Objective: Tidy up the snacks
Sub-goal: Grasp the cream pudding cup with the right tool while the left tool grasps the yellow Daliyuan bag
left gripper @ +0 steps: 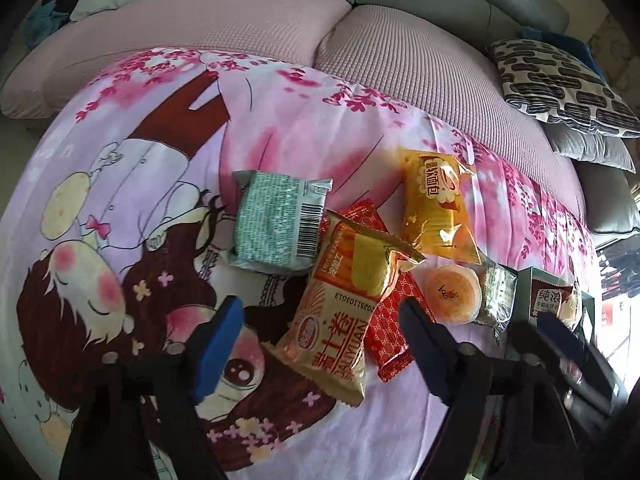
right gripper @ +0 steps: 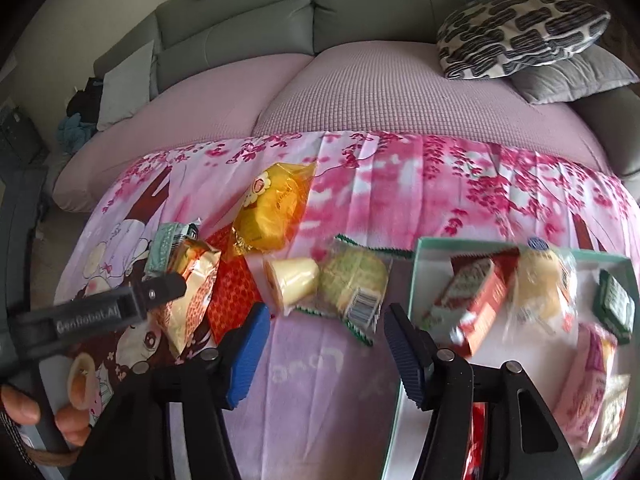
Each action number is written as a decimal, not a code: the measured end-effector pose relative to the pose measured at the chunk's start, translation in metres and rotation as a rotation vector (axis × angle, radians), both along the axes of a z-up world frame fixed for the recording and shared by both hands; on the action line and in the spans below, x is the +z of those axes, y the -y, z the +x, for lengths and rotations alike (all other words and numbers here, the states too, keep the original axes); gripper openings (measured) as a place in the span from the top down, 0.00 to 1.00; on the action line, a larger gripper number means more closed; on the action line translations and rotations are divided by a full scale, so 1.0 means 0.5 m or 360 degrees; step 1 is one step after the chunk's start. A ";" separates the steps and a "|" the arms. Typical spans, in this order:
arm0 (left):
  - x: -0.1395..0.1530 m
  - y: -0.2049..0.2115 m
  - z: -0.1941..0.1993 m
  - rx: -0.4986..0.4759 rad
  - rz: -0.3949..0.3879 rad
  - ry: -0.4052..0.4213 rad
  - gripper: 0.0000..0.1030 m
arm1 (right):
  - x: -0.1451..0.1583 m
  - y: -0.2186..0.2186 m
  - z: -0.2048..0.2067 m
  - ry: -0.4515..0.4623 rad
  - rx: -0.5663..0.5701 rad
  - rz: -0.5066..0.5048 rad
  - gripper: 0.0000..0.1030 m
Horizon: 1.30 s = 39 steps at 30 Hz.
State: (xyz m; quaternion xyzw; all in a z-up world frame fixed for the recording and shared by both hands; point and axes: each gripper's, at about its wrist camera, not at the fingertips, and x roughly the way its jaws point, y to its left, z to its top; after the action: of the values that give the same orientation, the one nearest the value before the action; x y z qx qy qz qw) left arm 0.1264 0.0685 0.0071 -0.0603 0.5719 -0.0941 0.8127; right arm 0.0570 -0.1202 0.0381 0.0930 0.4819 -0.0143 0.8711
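Note:
Snacks lie on a pink cartoon-print cloth (left gripper: 120, 160). In the left wrist view my left gripper (left gripper: 320, 340) stands open over an orange-gold egg roll packet (left gripper: 340, 308), which lies across a red patterned packet (left gripper: 390, 320); its pads do not press on either. Around them are a teal packet (left gripper: 276, 224), a yellow bread packet (left gripper: 436, 208) and an orange jelly cup (left gripper: 452, 294). My right gripper (right gripper: 326, 354) is open over bare cloth, just short of the jelly cup (right gripper: 292, 280) and a green cake packet (right gripper: 352, 284).
A teal-rimmed white box (right gripper: 416, 280) at the right holds a red-and-white packet (right gripper: 476, 300), a pale yellow bun (right gripper: 536, 284), a dark green packet (right gripper: 616, 308) and a pink packet (right gripper: 588, 384). Pink sofa cushions (right gripper: 360, 92) and a patterned pillow (right gripper: 516, 36) lie behind. A person's hand (right gripper: 24, 404) shows at lower left.

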 end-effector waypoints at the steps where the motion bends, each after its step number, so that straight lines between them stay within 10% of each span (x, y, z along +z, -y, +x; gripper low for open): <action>1: -0.002 0.002 0.002 -0.0003 -0.0005 0.0001 0.30 | -0.003 0.004 0.015 -0.0021 0.0014 0.0008 0.40; 8: -0.013 0.015 0.009 -0.0041 -0.0030 -0.0008 0.54 | -0.018 0.036 0.115 -0.0139 0.0061 -0.0013 0.40; 21: -0.009 0.019 0.005 -0.0052 -0.0010 -0.0018 0.55 | -0.094 0.019 0.169 -0.0289 0.0140 0.0071 0.40; 39: -0.002 0.019 0.002 -0.0048 -0.0030 -0.0042 0.63 | -0.044 0.018 0.123 -0.0259 0.0171 0.0184 0.39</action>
State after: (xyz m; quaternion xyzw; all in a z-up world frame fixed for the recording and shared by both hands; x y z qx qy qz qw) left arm 0.1275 0.0588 0.0059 -0.0607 0.5826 -0.1110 0.8029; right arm 0.1182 -0.1293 0.0159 0.1155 0.5553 0.0528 0.8219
